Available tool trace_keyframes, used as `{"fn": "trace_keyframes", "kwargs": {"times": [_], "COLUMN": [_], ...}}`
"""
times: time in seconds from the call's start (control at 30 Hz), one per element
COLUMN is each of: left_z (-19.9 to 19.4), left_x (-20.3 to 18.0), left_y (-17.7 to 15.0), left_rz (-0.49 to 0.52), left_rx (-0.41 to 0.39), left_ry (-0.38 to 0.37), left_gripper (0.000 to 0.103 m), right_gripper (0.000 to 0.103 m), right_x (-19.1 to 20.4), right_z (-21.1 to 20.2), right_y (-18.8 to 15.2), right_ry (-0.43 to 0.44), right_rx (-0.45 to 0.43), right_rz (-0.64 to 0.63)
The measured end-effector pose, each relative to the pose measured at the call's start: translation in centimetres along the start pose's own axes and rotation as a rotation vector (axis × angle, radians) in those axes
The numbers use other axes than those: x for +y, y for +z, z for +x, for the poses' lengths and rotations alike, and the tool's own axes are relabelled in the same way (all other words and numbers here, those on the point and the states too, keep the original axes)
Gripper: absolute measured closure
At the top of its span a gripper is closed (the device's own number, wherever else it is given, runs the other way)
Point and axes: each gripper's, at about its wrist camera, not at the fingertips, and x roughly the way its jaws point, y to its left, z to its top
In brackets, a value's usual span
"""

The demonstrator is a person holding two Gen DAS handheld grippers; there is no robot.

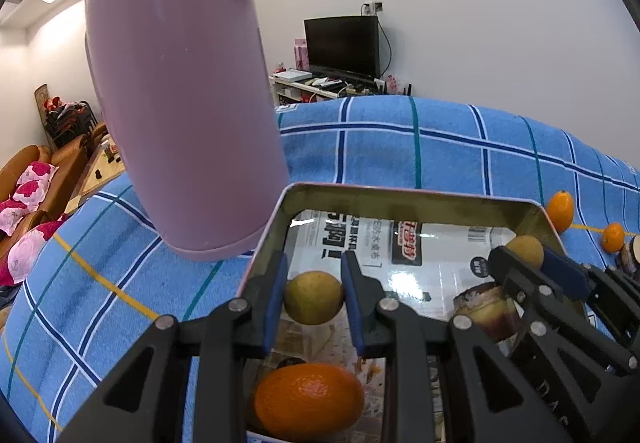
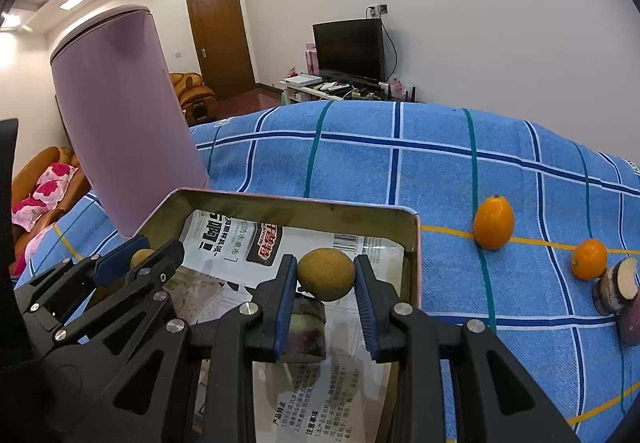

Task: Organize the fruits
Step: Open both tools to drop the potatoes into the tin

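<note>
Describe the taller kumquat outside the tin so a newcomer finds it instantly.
Start at the metal tin on the blue checked cloth. Right of it stand two orange kumquats: it is the nearer, egg-shaped one, upright on the yellow stripe; the other is rounder.

Both the left gripper (image 1: 314, 297) and the right gripper (image 2: 325, 279) are built of matte black plastic linkage arms with triangular cutouts, joined by round silver screws. Their fingers (image 1: 276, 299) carry ribbed blue pads.
</note>
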Motion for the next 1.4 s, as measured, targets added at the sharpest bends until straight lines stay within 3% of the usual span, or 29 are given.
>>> {"fn": "trace_keyframes", "kwargs": {"times": [0.13, 0.27, 0.4, 0.6, 0.63, 0.67, 0.73, 1.0, 1.17, 1.4], "left_z": [0.1, 0.3, 0.1, -0.8, -1.1, -1.6, -2.4, -4.2, -5.9, -6.2], "left_x": [0.0, 0.4, 0.5, 0.0, -0.1, -0.3, -0.5, 0.5, 0.1, 0.0], "left_y": [0.1, 0.2, 0.1, -0.2, -0.3, -0.3, -0.5, -0.7, -1.2, -1.1], "left_rz": [0.0, -0.021, -0.026, -0.014, -0.013, -0.009, -0.004, -0.047, -0.028, -0.02], "left_rx": [0.007, 0.011, 0.005, -0.031, -0.046, -0.069, -0.111, -0.218, -0.33, -0.338], "left_ry": [0.0, 0.007, 0.005, -0.028, -0.03, -0.007, 0.047, 0.076, 0.109, 0.105], "left_gripper": [0.073, 0.072, 0.067, 0.034, 0.026, 0.015, 0.006, 0.006, 0.003, 0.002], "right_gripper": [0.071, 0.054, 0.049, 0.048, 0.042, 0.037, 0.035, 0.035, 0.035, 0.034], "right_x": [-0.1, -0.1, -0.4, -2.2, -2.5, -2.7, -3.0, -3.4, -3.3, -2.9], "right_z": [0.1, 0.1, -0.7, -3.0, -3.5, -3.9, -4.7, -6.2, -7.4, -8.1], "right_y": [0.0, 0.0, -0.1, -0.8, -0.9, -1.0, -1.1, -1.3, -1.6, -2.2], "right_ry": [0.019, 0.034, 0.037, 0.026, 0.013, 0.0, -0.036, -0.207, -0.229, -0.236], "right_rx": [0.001, -0.005, -0.041, -0.151, -0.174, -0.191, -0.231, -0.302, -0.357, -0.349], "right_rz": [0.005, 0.006, 0.024, 0.112, 0.121, 0.125, 0.132, 0.103, 0.077, 0.024]}}
